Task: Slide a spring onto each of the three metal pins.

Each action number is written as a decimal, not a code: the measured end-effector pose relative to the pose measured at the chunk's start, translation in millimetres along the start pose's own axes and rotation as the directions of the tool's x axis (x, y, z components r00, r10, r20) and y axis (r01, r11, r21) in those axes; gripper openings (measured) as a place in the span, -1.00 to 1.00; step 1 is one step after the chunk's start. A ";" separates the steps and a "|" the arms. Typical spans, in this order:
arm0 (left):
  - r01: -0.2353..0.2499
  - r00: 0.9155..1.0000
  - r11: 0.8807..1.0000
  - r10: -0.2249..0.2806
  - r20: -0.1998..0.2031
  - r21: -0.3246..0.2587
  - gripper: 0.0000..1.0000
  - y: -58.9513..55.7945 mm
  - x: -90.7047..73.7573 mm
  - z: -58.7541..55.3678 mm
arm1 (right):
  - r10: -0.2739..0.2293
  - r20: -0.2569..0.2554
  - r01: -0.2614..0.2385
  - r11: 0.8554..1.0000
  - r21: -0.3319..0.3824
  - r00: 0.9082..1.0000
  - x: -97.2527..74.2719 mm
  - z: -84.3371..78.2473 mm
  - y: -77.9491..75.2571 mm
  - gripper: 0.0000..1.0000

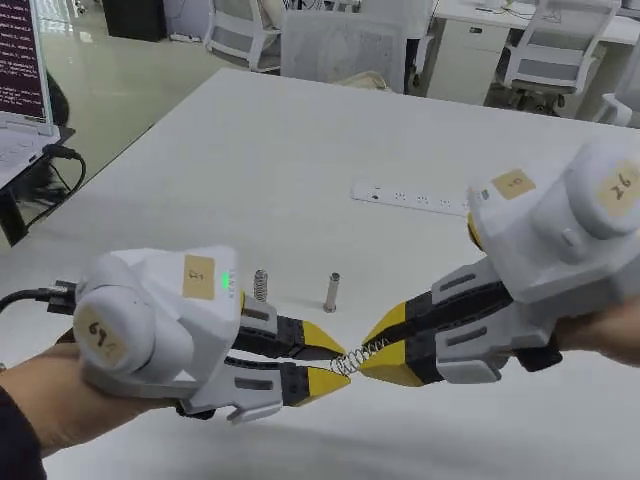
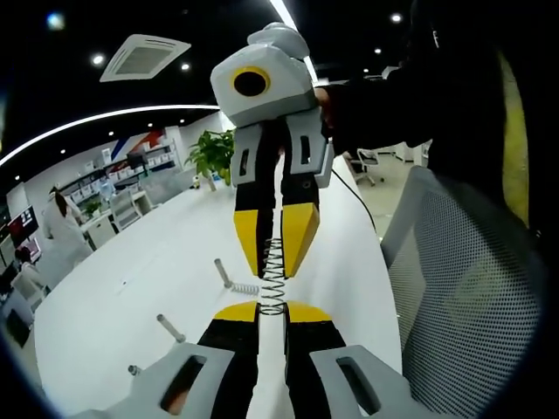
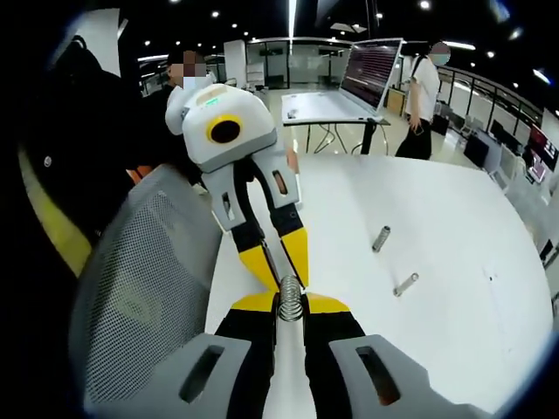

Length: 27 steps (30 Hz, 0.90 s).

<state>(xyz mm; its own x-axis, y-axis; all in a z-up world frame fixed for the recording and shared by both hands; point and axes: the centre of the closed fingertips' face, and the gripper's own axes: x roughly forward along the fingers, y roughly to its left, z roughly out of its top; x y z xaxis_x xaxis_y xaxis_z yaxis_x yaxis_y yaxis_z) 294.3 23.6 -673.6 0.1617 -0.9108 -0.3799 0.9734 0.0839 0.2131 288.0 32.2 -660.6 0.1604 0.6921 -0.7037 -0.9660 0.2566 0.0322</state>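
Spring (image 1: pixel 372 348) gripped by left tongs (image 1: pixel 345 362) and right tongs (image 1: pixel 365 358) above bare tabletop (image 1: pixel 300 150).

- Open-plan office: a long white desk (image 1: pixel 250 170), with swivel chairs (image 1: pixel 240 35) at twelve o'clock.
- Laptop (image 1: pixel 20 90) at ten o'clock, power strip (image 1: pixel 410 197) at two.
- Ceiling strip lights (image 2: pixel 284 13) and a potted plant (image 2: pixel 212 155).

Head view looks down over the white table (image 1: pixel 300 150), while the two gripper views face each other closely, sharing the spring (image 2: pixel 273 275).
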 end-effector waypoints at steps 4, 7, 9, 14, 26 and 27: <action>-0.018 1.000 1.000 0.018 0.004 -0.015 -0.95 4.1 2.3 -2.4 | 0.002 -0.046 -0.003 1.000 -0.014 0.999 2.3 -0.1 -4.0 -0.84; -0.025 1.000 1.000 0.025 0.002 -0.018 -0.95 6.4 3.5 -3.2 | 0.005 -0.089 -0.007 1.000 -0.029 0.996 3.4 0.0 -6.3 -0.84; -0.031 1.000 0.999 0.031 0.003 -0.019 -0.95 8.0 4.6 -3.8 | 0.003 -0.115 -0.008 0.999 -0.043 0.993 3.3 -0.9 -7.4 -0.84; -0.044 0.999 0.999 0.045 0.014 -0.032 -0.95 11.6 7.4 -3.2 | 0.002 -0.163 -0.013 0.998 -0.065 0.987 2.6 -0.1 -10.6 -0.84; -0.082 0.996 0.994 0.083 0.016 -0.069 -0.95 21.2 9.4 -7.7 | 0.009 -0.244 -0.029 0.997 -0.077 0.970 8.4 0.4 -19.8 -0.84; -0.084 0.996 0.994 0.085 0.010 -0.070 -0.95 21.6 10.0 -8.9 | 0.011 -0.252 -0.031 0.997 -0.076 0.968 9.5 0.0 -20.7 -0.84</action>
<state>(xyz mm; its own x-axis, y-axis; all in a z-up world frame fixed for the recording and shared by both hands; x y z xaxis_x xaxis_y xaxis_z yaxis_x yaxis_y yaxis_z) 318.4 19.8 -680.8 0.2424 -0.9043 -0.3514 0.9653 0.1886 0.1806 309.4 33.5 -668.0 0.0936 0.5028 -0.8593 -0.9830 0.1833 0.0002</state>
